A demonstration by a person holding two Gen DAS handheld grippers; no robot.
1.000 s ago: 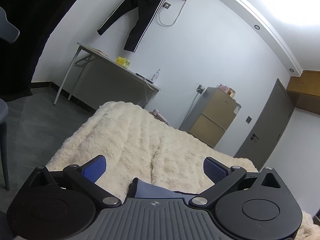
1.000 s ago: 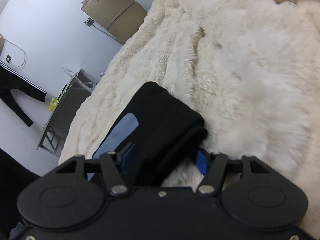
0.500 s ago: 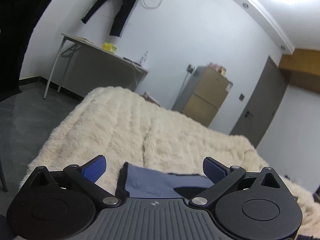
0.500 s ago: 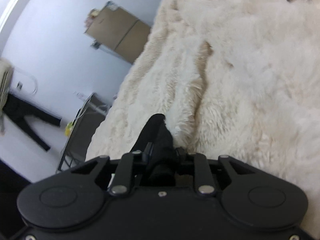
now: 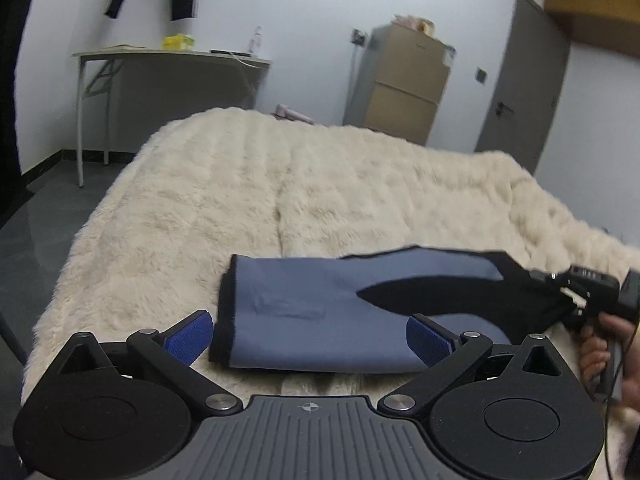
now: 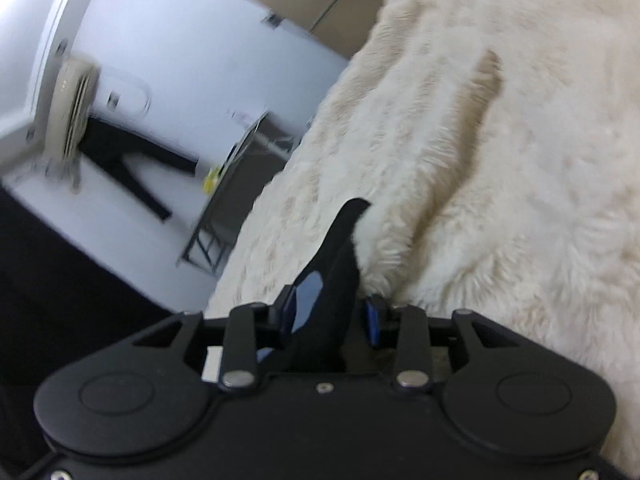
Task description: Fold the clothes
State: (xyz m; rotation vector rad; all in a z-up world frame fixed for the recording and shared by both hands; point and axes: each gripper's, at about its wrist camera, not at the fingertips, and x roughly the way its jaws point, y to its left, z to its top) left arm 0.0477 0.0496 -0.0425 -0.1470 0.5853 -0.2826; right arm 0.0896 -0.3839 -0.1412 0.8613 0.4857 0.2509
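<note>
Holding: our right gripper (image 6: 330, 312), closed on the garment (image 5: 320, 312)'s black end; left gripper (image 5: 308, 336) wide open, empty, garment just ahead. Risk: thin pinch slipping, fold springing loose on the fluffy blanket (image 5: 320, 192).

Two low wrist views (shared blanket (image 5: 360, 184)), close.

No text, label, brand or number can be read in either view; the only mark is a small crosshair emblem (image 5: 308, 407) on the ribbed grey housing of the left gripper (image 5: 308, 338), and the tan cabinet's (image 5: 400, 80) markings are too blurred to tell
</note>
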